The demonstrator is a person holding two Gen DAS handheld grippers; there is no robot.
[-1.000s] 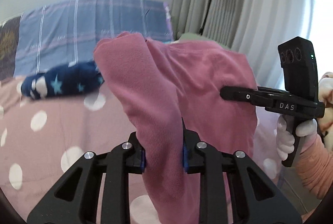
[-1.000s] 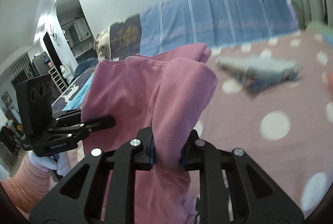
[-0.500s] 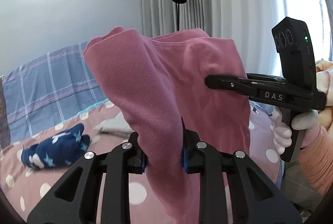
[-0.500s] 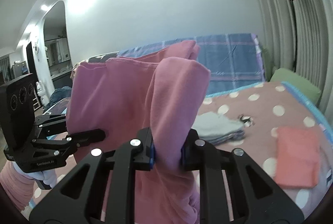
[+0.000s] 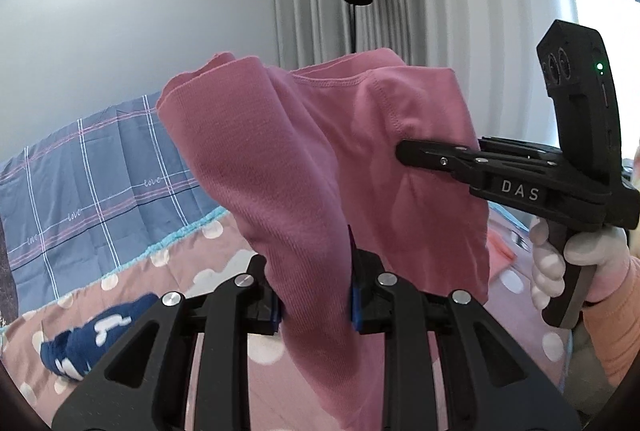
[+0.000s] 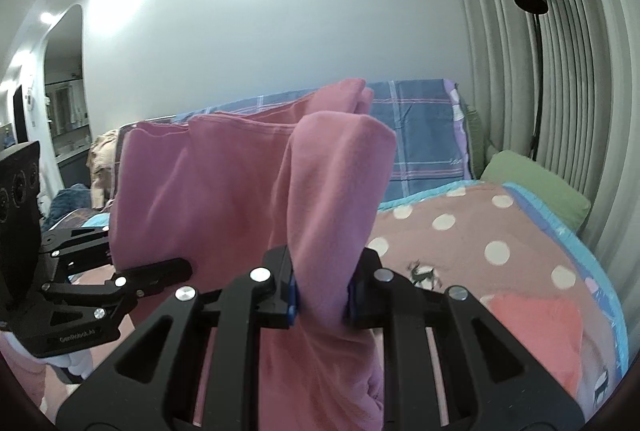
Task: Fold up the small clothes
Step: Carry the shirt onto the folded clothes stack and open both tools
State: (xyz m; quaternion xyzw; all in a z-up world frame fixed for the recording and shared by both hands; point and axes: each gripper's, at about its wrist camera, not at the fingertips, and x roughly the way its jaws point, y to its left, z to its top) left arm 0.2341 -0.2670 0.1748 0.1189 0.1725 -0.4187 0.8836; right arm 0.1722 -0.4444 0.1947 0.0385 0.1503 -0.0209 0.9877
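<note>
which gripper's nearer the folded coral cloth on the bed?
Right. The coral cloth lies just below and right of the right gripper; the left gripper holds the far end of the pink garment, farther off.

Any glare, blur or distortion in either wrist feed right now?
Left wrist: sharp; ceiling-light glare top left, blown-out window at the right edge, curtain bowed by fisheye. Right wrist: sharp; bright glare patch on the wall above the pink garment, curtain folds curved, dark vignette in the corners.
</note>
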